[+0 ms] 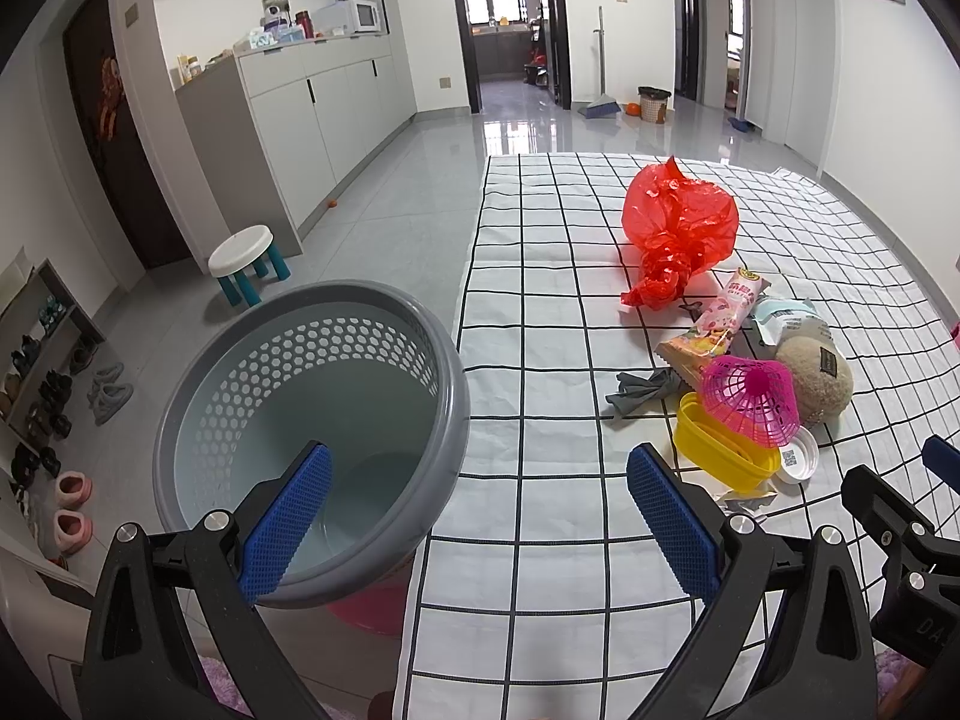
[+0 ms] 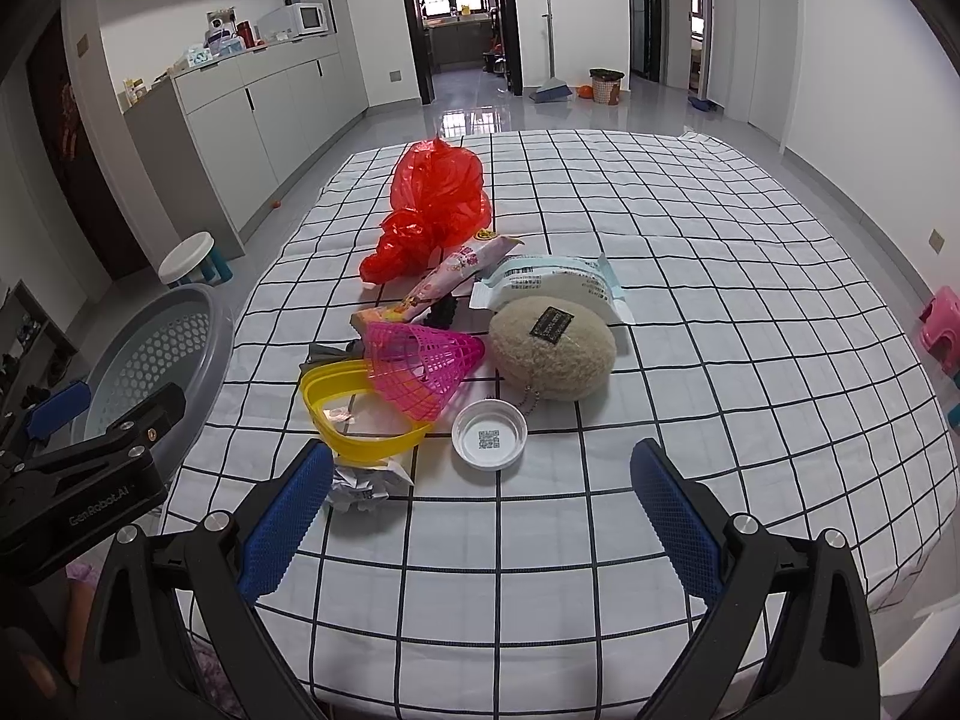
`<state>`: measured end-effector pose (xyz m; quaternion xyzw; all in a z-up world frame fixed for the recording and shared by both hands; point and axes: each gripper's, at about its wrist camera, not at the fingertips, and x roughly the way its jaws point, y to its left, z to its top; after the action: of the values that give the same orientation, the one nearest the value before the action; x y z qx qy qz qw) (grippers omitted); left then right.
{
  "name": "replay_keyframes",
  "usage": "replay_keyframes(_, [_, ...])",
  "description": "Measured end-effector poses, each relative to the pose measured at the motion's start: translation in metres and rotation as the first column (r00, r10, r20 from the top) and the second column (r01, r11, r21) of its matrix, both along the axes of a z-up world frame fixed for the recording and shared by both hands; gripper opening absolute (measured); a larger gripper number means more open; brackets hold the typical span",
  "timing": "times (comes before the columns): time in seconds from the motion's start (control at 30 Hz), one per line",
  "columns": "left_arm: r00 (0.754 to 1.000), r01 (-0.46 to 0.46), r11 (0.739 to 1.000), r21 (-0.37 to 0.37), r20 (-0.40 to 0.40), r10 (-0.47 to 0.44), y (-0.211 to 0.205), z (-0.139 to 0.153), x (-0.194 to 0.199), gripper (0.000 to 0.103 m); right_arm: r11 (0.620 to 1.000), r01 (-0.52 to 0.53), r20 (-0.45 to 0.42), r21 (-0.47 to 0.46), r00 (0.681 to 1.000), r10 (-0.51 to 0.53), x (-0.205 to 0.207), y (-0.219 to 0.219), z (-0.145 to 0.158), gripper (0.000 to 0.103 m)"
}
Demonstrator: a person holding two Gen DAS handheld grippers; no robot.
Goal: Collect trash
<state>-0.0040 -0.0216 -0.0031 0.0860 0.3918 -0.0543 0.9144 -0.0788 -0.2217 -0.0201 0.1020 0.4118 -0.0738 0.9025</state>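
Note:
A pile of trash lies on the checked tablecloth (image 2: 720,300): a red plastic bag (image 2: 438,204), a pink snack wrapper (image 2: 456,276), a white-blue packet (image 2: 552,282), a pink mesh cone (image 2: 420,360), a yellow plastic container (image 2: 354,414), a white lid (image 2: 489,435), crumpled paper (image 2: 366,483) and a beige plush pouch (image 2: 552,348). My right gripper (image 2: 480,516) is open and empty, just short of the lid. My left gripper (image 1: 480,522) is open and empty, straddling the grey basket's (image 1: 312,420) rim and the table's left edge. The pile (image 1: 738,396) lies to its right.
The grey perforated basket (image 2: 156,354) stands beside the table's left edge on something pink. A white stool (image 1: 246,258), a shoe rack (image 1: 42,372) and slippers (image 1: 72,510) are on the floor to the left. A pink stool (image 2: 942,324) stands to the right.

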Motion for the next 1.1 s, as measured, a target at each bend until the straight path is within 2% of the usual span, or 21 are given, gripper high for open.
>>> replay_keyframes(1.1, [1.0, 0.0, 1.0, 0.011, -0.005, 0.0, 0.0001, -0.0043, -0.002, 0.097, 0.998, 0.039, 0.0, -0.053, 0.999, -0.039, 0.0001, -0.0032, -0.0002, 0.095])
